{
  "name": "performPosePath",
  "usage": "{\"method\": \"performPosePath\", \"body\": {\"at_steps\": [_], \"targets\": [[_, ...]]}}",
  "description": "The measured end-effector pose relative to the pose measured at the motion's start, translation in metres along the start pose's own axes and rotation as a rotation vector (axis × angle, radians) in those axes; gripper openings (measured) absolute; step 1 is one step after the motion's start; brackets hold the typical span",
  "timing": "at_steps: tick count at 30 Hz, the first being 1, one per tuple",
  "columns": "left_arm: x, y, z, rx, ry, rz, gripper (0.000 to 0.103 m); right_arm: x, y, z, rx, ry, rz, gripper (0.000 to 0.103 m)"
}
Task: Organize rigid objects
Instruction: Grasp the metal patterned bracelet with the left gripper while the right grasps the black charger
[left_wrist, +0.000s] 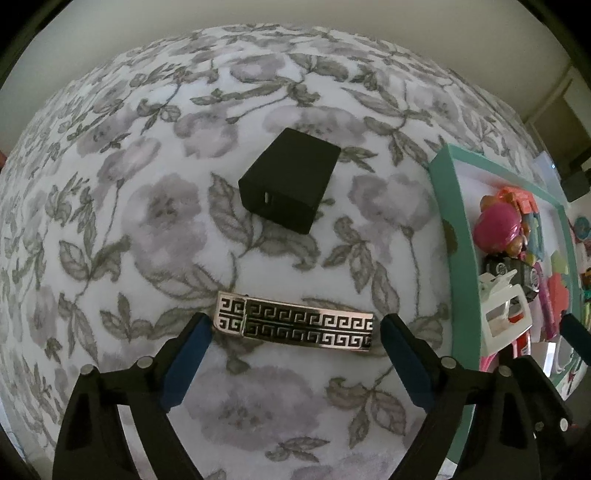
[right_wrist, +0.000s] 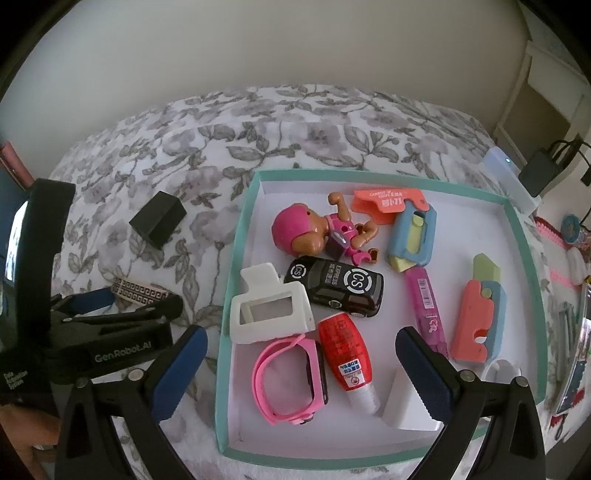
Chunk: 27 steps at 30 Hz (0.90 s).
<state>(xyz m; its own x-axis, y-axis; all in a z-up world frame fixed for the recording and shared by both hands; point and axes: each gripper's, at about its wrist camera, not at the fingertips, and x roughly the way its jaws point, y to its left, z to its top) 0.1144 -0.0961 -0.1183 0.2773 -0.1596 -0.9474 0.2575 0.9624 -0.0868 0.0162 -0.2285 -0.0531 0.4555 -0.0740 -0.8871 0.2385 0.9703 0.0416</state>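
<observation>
A flat silver bar with a black key pattern (left_wrist: 295, 326) lies on the floral blanket, between the fingertips of my open left gripper (left_wrist: 295, 328); whether they touch it I cannot tell. A black box (left_wrist: 290, 184) lies beyond it. The bar (right_wrist: 142, 291) and black box (right_wrist: 158, 218) also show in the right wrist view, left of the teal-rimmed tray (right_wrist: 236, 236). My right gripper (right_wrist: 301, 343) is open and empty above the tray's near part, over a pink watch (right_wrist: 290, 380) and a red bottle (right_wrist: 345, 354).
The tray also holds a pink doll (right_wrist: 314, 232), a black toy car (right_wrist: 336, 290), a white frame (right_wrist: 271, 310), toy knives (right_wrist: 476, 317), a pink pen (right_wrist: 424, 306) and a white block (right_wrist: 406, 402). The tray's rim (left_wrist: 454, 236) lies right of the bar. Cables and clutter sit at far right.
</observation>
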Motion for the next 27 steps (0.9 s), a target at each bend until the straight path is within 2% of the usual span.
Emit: {"method": "performPosePath", "body": {"at_steps": [2, 10, 15, 27], "targets": [[-0.001, 0.000, 0.002, 0.005, -0.004, -0.005, 0.084, 0.000, 0.000, 0.001, 0.003, 0.002, 0.002, 0.103], [-0.007, 0.014, 0.009, -0.024, 0.015, -0.054, 0.084, 0.006, -0.002, 0.007, 0.018, 0.014, 0.007, 0.103], [-0.012, 0.039, 0.016, -0.105, 0.019, -0.061, 0.084, 0.008, 0.002, 0.016, 0.023, 0.008, 0.013, 0.103], [-0.030, 0.104, 0.020, -0.314, -0.046, -0.054, 0.084, 0.020, 0.043, 0.050, -0.051, -0.008, 0.049, 0.103]]}}
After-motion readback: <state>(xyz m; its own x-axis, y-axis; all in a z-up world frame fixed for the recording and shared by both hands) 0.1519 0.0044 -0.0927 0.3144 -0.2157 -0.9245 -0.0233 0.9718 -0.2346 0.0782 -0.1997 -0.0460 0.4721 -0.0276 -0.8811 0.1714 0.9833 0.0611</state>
